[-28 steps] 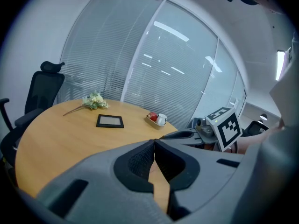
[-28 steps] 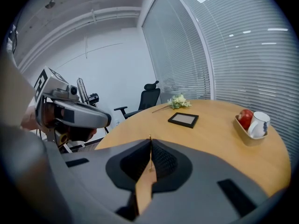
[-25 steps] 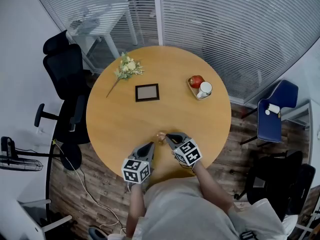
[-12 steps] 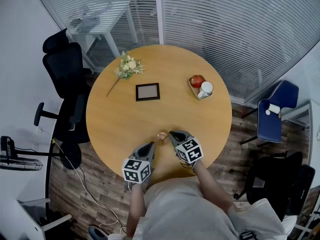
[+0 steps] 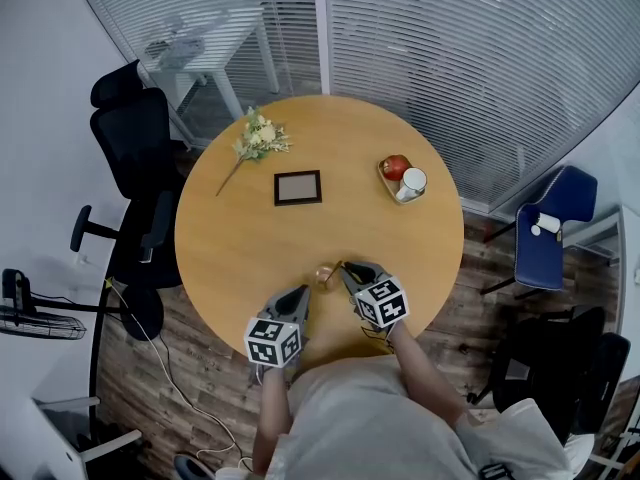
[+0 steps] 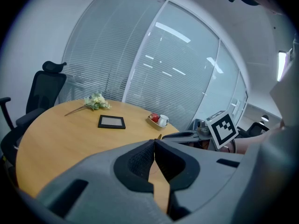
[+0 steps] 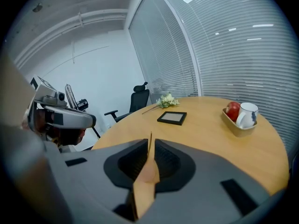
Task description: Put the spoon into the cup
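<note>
Black office chair (image 5: 130, 153): beside round table (image 5: 225, 253), left | flowers (image 5: 258, 138), picture frame (image 5: 298, 187): far side, left of centre | left gripper (image 5: 299, 295): jaws pressed together, nothing between, near edge | spoon (image 5: 324, 274): wooden, pinched by right gripper (image 5: 346, 269), near edge | cup (image 5: 411, 180): white, in tray (image 5: 383, 175) beside apple (image 5: 394, 164), far right, well apart from spoon.

Colour record: tan wood, grey, black.
Table (image 5: 250, 248) light tan; spoon (image 7: 148, 168) pale wood; cup (image 5: 411, 181) white; apple (image 5: 394, 165) red; frame (image 5: 298, 187) black, grey centre; flowers (image 5: 260, 136) cream-and-green; left gripper (image 5: 299, 295) and right gripper (image 5: 347, 270) grey with black-and-white square markers; black chair (image 5: 130, 143); blue chair (image 5: 545, 246).
</note>
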`<state>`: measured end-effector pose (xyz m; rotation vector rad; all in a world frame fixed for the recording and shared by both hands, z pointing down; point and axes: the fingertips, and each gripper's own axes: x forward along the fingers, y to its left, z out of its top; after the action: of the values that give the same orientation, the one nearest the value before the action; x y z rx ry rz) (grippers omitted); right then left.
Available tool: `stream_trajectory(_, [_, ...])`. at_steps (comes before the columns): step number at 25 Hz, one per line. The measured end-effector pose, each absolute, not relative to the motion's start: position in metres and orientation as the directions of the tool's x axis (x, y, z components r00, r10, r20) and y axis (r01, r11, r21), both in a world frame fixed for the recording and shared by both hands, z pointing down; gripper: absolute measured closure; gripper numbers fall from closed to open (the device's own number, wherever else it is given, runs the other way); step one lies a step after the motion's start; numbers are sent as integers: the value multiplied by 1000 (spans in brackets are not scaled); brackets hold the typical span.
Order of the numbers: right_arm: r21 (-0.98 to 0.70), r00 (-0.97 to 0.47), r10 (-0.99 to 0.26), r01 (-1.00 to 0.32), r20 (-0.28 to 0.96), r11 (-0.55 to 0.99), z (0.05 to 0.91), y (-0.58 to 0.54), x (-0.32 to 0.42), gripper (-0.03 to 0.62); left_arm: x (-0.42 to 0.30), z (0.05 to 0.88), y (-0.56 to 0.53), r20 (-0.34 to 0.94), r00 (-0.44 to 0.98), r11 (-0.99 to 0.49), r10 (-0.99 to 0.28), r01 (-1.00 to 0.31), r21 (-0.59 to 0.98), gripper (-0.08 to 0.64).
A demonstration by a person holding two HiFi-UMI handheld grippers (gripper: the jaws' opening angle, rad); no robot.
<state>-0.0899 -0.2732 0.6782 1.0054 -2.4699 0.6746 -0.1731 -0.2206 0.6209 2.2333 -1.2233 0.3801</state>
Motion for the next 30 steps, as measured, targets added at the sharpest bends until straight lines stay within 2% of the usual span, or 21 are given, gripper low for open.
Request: stream_trajectory(30, [-291, -661, -590, -742, 464, 604, 658, -218, -67, 551, -165, 625, -165, 516, 543, -436, -662, -839, 325, 551])
